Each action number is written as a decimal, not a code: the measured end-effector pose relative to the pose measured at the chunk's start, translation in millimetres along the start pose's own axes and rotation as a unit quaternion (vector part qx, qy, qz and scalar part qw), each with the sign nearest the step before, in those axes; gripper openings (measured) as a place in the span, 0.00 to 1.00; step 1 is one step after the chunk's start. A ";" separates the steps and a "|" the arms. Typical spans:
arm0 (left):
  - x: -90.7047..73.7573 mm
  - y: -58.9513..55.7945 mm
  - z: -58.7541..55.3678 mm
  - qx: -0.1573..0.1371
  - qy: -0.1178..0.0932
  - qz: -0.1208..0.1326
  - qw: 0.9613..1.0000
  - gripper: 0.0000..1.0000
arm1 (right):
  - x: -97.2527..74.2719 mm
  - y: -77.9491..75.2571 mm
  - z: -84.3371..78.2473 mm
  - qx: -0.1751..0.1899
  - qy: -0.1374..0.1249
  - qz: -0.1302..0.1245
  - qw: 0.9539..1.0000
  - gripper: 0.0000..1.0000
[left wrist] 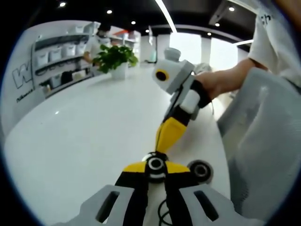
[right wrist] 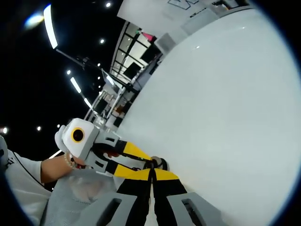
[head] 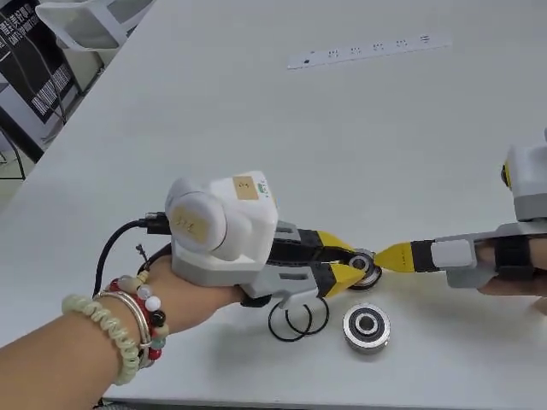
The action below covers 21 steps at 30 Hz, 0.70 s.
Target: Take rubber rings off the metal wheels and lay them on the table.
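Observation:
A small metal wheel (head: 366,265) is held just above the white table (head: 342,128), with my left gripper (head: 359,268) shut on it from the left. In the left gripper view the wheel (left wrist: 155,164) sits between the yellow tips. My right gripper (head: 383,257) reaches in from the right, its tips pinched together on the black rubber ring at the wheel's rim. From the right gripper view, the jaws (right wrist: 151,171) are closed at the wheel (right wrist: 160,163). A second wheel (head: 367,327) lies flat on the table. Two loose rubber rings (head: 298,320) lie beside it.
A white power strip (head: 369,49) lies far back on the table. A white chair (head: 85,24) stands at the far left corner. The table's near edge runs just below the second wheel. A potted plant (left wrist: 115,59) stands far off.

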State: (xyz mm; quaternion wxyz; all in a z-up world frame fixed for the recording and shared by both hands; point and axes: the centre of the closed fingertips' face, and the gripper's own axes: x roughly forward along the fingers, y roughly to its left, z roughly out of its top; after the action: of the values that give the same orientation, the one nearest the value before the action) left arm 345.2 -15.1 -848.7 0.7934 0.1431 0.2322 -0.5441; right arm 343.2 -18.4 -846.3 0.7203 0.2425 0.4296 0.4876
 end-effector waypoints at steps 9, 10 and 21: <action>-0.3 0.0 -0.3 0.001 0.000 0.000 1.000 0.13 | 1.3 2.2 0.4 -0.002 0.003 0.009 1.000 0.00; -0.3 -0.1 -0.3 0.001 0.000 0.001 1.000 0.13 | 1.5 2.6 0.5 -0.002 0.003 0.009 1.000 0.00; -0.4 -0.3 -0.2 0.001 -0.001 0.002 1.000 0.13 | 4.1 8.0 1.4 -0.007 0.002 0.022 1.000 0.00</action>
State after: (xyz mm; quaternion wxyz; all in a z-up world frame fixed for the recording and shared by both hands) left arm 344.8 -14.9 -848.6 0.7944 0.1441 0.2304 -0.5432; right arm 341.1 -11.2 -841.1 0.7104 0.2460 0.4219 0.5069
